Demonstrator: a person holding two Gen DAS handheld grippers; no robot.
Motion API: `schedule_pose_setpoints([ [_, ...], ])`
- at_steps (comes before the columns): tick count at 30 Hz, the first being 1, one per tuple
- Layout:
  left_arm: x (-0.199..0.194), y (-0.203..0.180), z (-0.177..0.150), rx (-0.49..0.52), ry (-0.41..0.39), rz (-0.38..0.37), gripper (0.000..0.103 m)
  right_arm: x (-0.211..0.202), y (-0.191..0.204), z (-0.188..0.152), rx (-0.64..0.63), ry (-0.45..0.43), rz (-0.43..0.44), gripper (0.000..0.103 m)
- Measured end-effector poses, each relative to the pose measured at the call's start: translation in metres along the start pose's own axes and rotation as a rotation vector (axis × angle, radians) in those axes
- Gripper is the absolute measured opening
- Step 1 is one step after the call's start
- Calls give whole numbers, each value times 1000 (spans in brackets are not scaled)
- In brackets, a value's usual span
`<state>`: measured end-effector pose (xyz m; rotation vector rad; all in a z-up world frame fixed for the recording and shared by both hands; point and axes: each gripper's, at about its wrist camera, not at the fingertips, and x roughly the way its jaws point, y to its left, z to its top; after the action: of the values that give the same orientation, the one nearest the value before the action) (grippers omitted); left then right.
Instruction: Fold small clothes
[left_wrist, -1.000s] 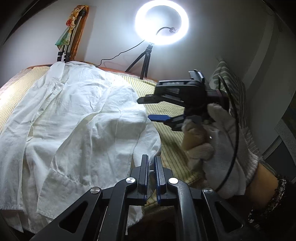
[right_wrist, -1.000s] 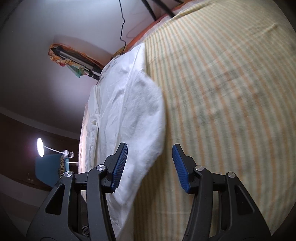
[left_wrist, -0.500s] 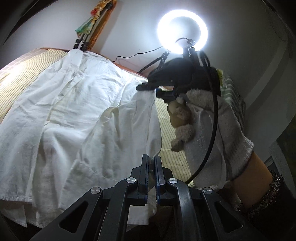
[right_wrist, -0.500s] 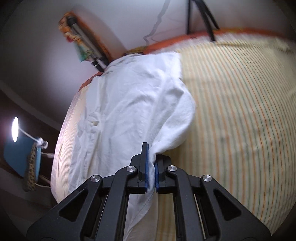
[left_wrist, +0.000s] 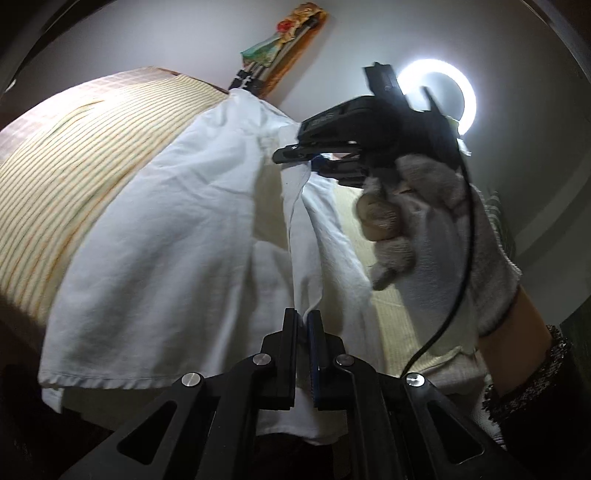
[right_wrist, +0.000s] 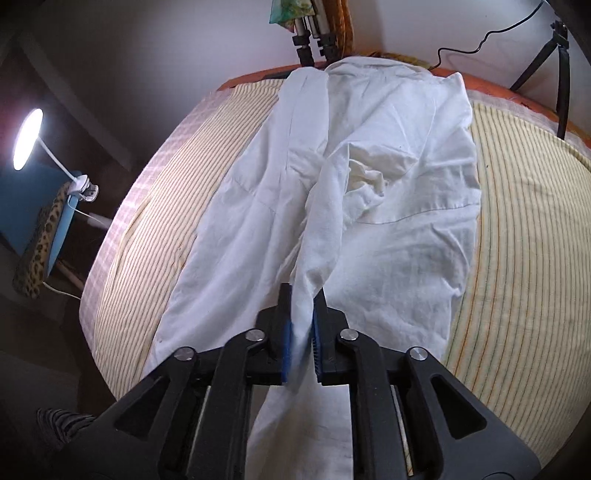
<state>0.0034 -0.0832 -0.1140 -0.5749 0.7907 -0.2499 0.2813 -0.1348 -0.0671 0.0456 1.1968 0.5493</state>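
A white shirt (left_wrist: 177, 251) lies spread on a striped bed sheet (left_wrist: 66, 155). My left gripper (left_wrist: 303, 325) is shut on the shirt's near edge, with a thin fold of cloth pinched between the pads. In the left wrist view my right gripper (left_wrist: 295, 153), held by a gloved hand (left_wrist: 436, 221), lifts the shirt's side edge so the cloth hangs taut below it. In the right wrist view the right gripper (right_wrist: 301, 325) has a bunched strip of the shirt (right_wrist: 406, 221) filling the gap between its blue pads. Its jaws are opening slightly.
A lit ring light (left_wrist: 436, 92) on a tripod (right_wrist: 561, 66) stands behind the bed. Folded stands (right_wrist: 314, 40) lean on the far wall. A desk lamp (right_wrist: 27, 136) sits left of the bed. Bare striped sheet (right_wrist: 524, 221) lies to the shirt's right.
The right gripper went from open beside the shirt's side edge to closed on it. Both grippers then carried that side up and over toward the shirt's middle.
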Motion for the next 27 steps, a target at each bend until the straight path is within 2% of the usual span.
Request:
schedule_pose_setpoints([
  [2, -3, 6, 0, -5, -5, 4, 2, -10, -6, 1, 20, -19, 64, 38],
  [4, -6, 8, 0, -5, -9, 3, 2, -24, -15, 1, 52, -60, 123, 44],
  [6, -7, 8, -1, 5, -10, 3, 2, -39, -27, -2, 87, -93, 145, 44],
  [8, -7, 7, -4, 19, -4, 5, 2, -53, -43, -9, 131, -117, 107, 44],
  [12, -11, 7, -5, 49, 20, -1, 5, -64, -67, -34, 219, -89, 74, 44],
  [13, -15, 7, -5, 65, 26, 1, 9, -66, -69, -43, 224, -75, 71, 44],
  [14, -19, 7, -5, 83, 33, 1, 25, -67, -69, -53, 220, -61, 73, 44],
  [15, -21, 8, 1, 94, 34, -1, 32, -69, -67, -63, 214, -49, 84, 44],
  [16, -29, 10, 2, 108, 24, 1, 37, -70, -65, -72, 208, -38, 97, 44],
  [18, -43, 14, 5, 140, 2, 24, 39, -71, -61, -91, 208, -17, 127, 44],
  [20, -52, 23, 13, 169, -21, 80, 57, -69, -58, -109, 208, 5, 144, 44],
  [24, -55, 51, 30, 148, -24, 191, 59, -55, -53, -134, 216, 58, 199, 44],
  [25, -54, 57, 33, 138, -20, 202, 59, -52, -50, -137, 208, 62, 200, 37],
  [26, -52, 60, 35, 138, -19, 221, 58, -50, -47, -140, 192, 62, 198, 11],
  [27, -51, 63, 35, 147, -21, 239, 57, -48, -45, -142, 179, 70, 201, 6],
])
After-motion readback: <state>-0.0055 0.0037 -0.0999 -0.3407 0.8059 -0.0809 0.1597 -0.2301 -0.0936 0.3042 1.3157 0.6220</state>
